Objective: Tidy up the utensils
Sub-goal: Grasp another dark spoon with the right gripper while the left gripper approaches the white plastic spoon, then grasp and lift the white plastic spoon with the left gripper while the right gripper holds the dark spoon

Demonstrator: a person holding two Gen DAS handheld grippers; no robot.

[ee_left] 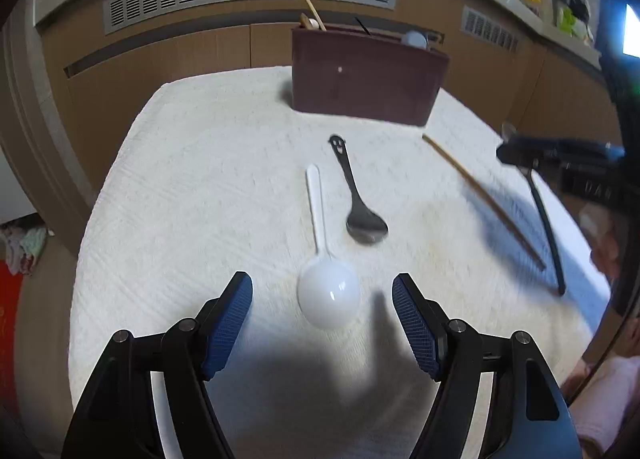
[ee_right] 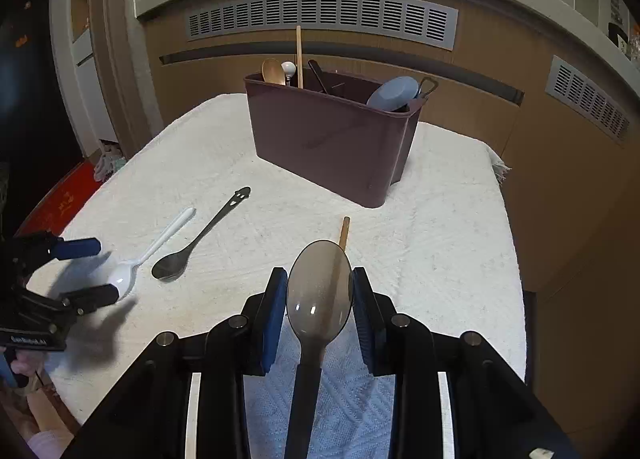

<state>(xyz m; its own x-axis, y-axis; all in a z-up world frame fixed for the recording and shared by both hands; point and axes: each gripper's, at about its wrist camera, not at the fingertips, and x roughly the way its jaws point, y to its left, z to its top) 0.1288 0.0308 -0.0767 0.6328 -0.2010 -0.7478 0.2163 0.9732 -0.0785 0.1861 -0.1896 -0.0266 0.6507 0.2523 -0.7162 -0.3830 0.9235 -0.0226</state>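
Left wrist view first: the left gripper (ee_left: 322, 295) hangs low over the white cloth (ee_left: 200, 187) with its jaws spread wide, and the bowl of the white spoon (ee_left: 328, 293) lies between the 2 blue pads, touching neither. That spoon looks like thin plastic: light, smooth and a bit slippery, likely to skate on the cloth if nudged. Its round bowl offers poor purchase, so the flat handle just beyond the neck seems the safer place to pinch. Just beside it to the right lies the black spoon (ee_left: 358, 199), glossy and stiff, probably metal and somewhat heavier; its slim handle sits flush on the cloth, so a grip across the shaft near the middle would suit. Further right a wooden chopstick (ee_left: 480, 199) lies alone, thin, rigid and prone to roll.

Right wrist view: the right gripper (ee_right: 320, 299) is closed narrow on the grey spoon (ee_right: 320, 291), pads bearing on the 2 edges of its translucent bowl, handle running back under the camera. Held by curved edges, it may pivot. The brown caddy (ee_right: 332, 139), already holding several utensils, stands well ahead on the cloth.
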